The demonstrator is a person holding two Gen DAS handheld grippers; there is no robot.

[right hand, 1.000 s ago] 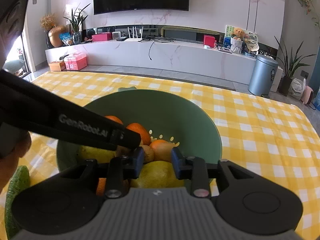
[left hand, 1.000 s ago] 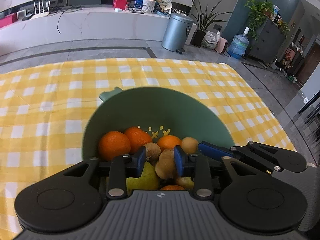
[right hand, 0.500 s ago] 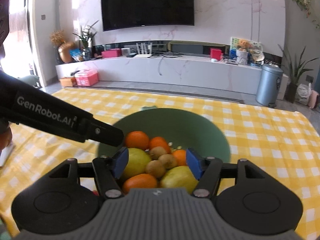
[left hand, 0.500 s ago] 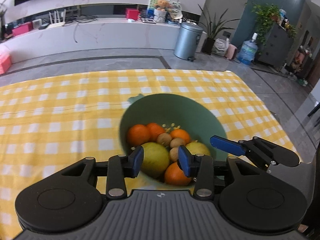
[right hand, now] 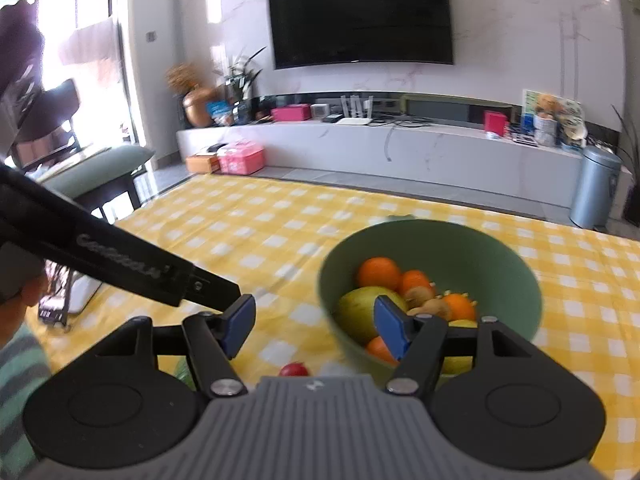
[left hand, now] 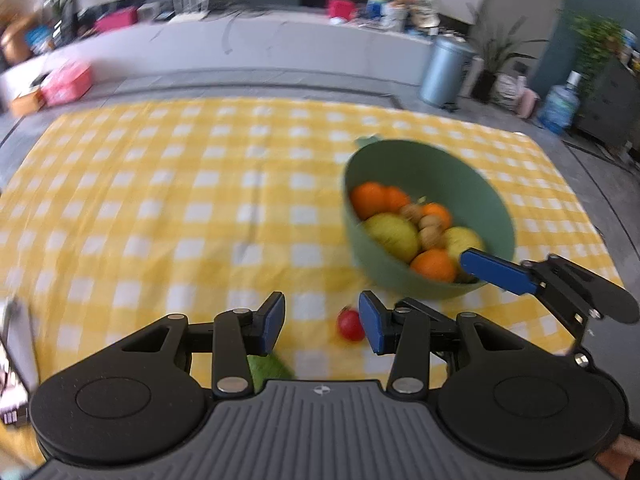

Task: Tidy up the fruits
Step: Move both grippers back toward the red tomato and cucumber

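A green bowl (left hand: pixel 400 276) (right hand: pixel 432 236) stands on the yellow checked cloth, holding oranges (left hand: pixel 368 204), yellow-green fruits (left hand: pixel 394 236) and small brown fruits. A small red fruit (left hand: pixel 350 324) (right hand: pixel 294 370) lies on the cloth in front of the bowl, and a green fruit (left hand: pixel 268 368) shows partly under my left fingers. My left gripper (left hand: pixel 322 320) hovers over the cloth left of the bowl, jaws opening, nothing between them. My right gripper (right hand: pixel 315 326) stands open and holds nothing, near the bowl's front rim; one blue finger (left hand: pixel 496 272) of it shows in the left wrist view.
A white device (left hand: pixel 16 340) (right hand: pixel 80 292) lies at the table's left edge. A striped sleeve (right hand: pixel 16 380) is at the lower left. The yellow checked cloth (left hand: pixel 160 200) stretches left of and behind the bowl. A padded chair (right hand: pixel 100 168) stands beyond the left edge.
Both grippers have drawn back and up from the bowl, and their jaws have widened. The bowl now sits to the right in both views. The red fruit and the green fruit have come into view.
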